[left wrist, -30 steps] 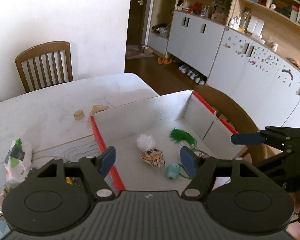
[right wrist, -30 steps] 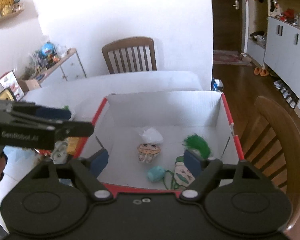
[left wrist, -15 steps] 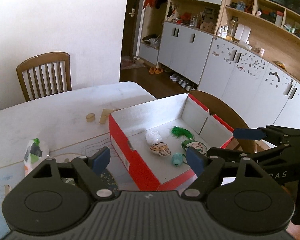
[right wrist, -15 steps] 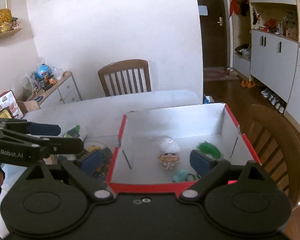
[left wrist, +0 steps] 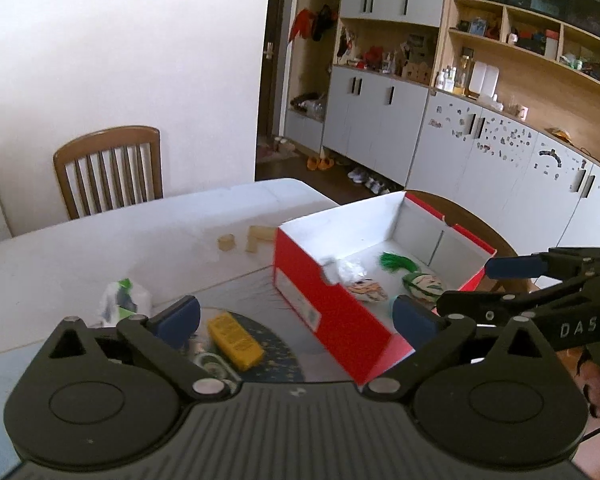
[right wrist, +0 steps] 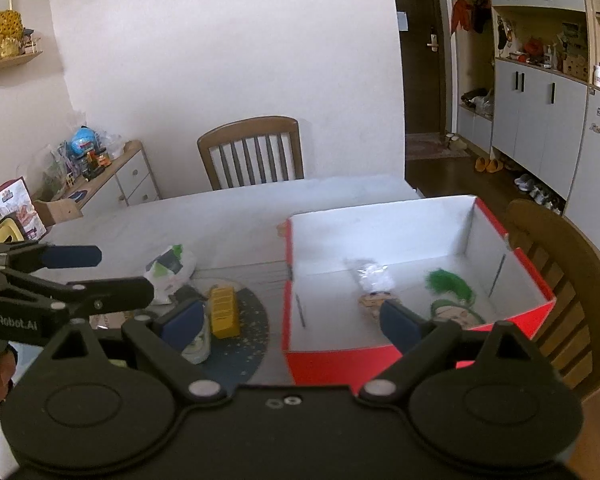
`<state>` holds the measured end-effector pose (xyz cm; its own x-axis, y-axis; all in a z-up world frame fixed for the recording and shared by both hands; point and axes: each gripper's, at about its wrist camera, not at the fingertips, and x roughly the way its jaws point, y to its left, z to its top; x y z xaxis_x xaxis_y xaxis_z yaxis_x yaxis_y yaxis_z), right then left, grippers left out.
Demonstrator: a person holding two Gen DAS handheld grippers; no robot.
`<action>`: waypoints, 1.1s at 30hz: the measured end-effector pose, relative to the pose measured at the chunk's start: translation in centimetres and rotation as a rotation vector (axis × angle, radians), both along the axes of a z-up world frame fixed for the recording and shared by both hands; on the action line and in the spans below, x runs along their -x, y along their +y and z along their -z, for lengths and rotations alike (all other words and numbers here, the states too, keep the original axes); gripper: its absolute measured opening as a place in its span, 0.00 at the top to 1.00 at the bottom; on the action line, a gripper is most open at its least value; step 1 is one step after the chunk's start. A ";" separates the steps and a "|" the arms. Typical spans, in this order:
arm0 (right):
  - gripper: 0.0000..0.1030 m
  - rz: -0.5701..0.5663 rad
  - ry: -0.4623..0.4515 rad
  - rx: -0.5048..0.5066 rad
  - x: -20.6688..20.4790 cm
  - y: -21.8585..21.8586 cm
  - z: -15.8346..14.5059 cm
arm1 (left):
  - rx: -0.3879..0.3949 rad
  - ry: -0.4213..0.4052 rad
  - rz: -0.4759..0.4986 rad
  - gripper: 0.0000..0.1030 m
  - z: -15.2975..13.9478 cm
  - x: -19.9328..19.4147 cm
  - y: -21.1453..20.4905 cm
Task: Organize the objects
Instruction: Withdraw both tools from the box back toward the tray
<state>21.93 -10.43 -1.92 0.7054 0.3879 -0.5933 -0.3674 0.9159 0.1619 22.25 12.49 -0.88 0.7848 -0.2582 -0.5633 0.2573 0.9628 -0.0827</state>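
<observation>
My two black hand-held grippers with blue pads hover wide open and empty over the near edge of the table.

My left gripper (left wrist: 296, 314) has just spread its jaws to their widest, nothing between them; my right gripper (right wrist: 290, 318) stands nearly as wide, gripping nothing. Just left of the red cardboard box with white inside (right wrist: 416, 354), a yellow ribbed block (right wrist: 224, 312) lies on a dark round mat (right wrist: 244, 344), a white-and-green crumpled bag (right wrist: 170, 270) beyond it. Inside the box lie a small cartoon-face toy (left wrist: 366, 290), a clear crumpled wrapper (right wrist: 370, 274) and a green-haired face toy (right wrist: 452, 294). Beyond the box's left side sit two small tan wooden blocks (left wrist: 244, 240); a brown slatted wooden chair (right wrist: 254, 152) stands behind the white table (left wrist: 100, 240).
</observation>
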 end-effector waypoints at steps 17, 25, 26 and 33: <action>0.03 -0.069 0.059 0.071 -0.6 7.9 3.5 | -0.089 -0.055 -0.157 0.00 4.2 1.8 9.5; 0.03 -0.128 0.135 0.119 -2.2 11.3 5.7 | -0.024 0.034 -0.219 0.00 7.0 0.3 13.5; 0.04 -0.132 0.134 0.127 -2.3 11.7 5.9 | -0.019 0.044 -0.226 0.00 7.4 0.1 13.9; 0.07 -0.142 0.146 0.177 -4.6 14.0 7.9 | -0.059 0.117 -0.297 0.00 10.6 -1.8 15.6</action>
<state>26.56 3.61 -9.82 0.5536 0.3576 -0.7521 -0.4786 0.8757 0.0640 24.01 28.05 -11.49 0.7500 0.0078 -0.6614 -0.0430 0.9984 -0.0370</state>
